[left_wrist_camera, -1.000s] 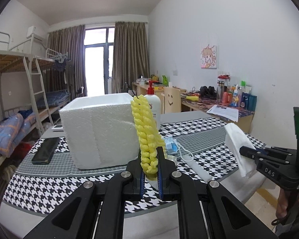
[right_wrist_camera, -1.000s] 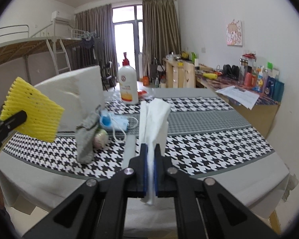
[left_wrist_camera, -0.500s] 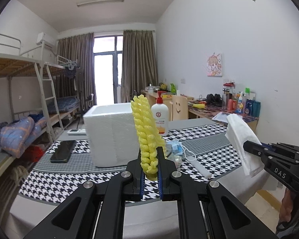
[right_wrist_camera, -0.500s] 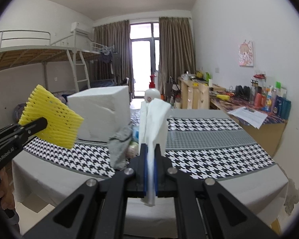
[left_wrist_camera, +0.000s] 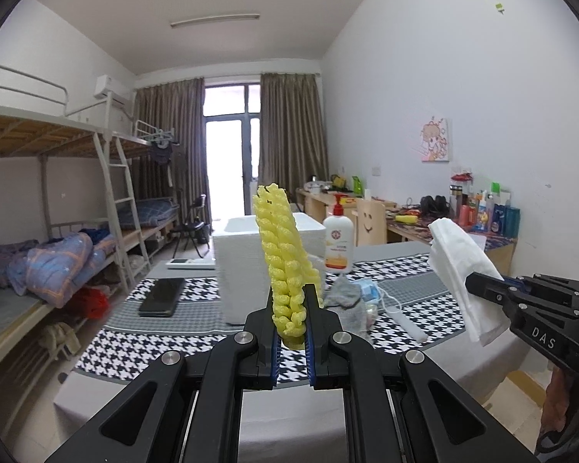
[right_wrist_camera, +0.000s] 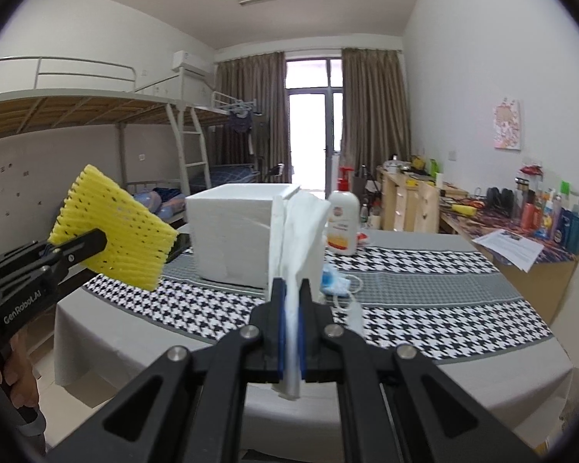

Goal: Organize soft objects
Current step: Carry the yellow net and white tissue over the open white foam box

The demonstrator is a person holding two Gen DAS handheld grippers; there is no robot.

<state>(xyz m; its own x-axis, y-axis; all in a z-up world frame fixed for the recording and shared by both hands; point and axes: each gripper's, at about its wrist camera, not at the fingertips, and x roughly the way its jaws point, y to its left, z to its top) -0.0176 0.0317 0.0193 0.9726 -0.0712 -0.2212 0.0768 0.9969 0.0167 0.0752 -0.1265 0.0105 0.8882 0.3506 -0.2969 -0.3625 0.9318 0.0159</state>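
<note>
Left gripper [left_wrist_camera: 291,301]: jaws clamped on the yellow foam net [left_wrist_camera: 283,254], which stands almost upright between the pads, its top leaning slightly toward 11 o'clock. Seen from the right wrist camera, the net fans out flat toward 1 o'clock from the gripper tip.
Right gripper [right_wrist_camera: 291,301]: jaws pressed together on a folded white tissue [right_wrist_camera: 297,239]; the tissue rises above the pads and a short end hangs out below them.
Position of both: held in the air at the near edge of the table [right_wrist_camera: 424,293], well apart from each other, the right gripper at 3 o'clock in the left wrist view.
Hands: part of a hand [right_wrist_camera: 15,378] grips the left tool's handle at 8 o'clock in the right wrist view.
Table: covered with a houndstooth and grey cloth.
White foam box [left_wrist_camera: 235,266]: stands on the table at 12 o'clock, beyond the net.
Lotion bottle [left_wrist_camera: 338,245]: upright, just to the right of the box.
Grey cloth [left_wrist_camera: 341,293]: crumpled on the table near the bottle, beside a blue packet [left_wrist_camera: 368,291] and a white cable [left_wrist_camera: 399,314].
Black phone [left_wrist_camera: 162,296]: lies flat at 10 o'clock, left of the box.
</note>
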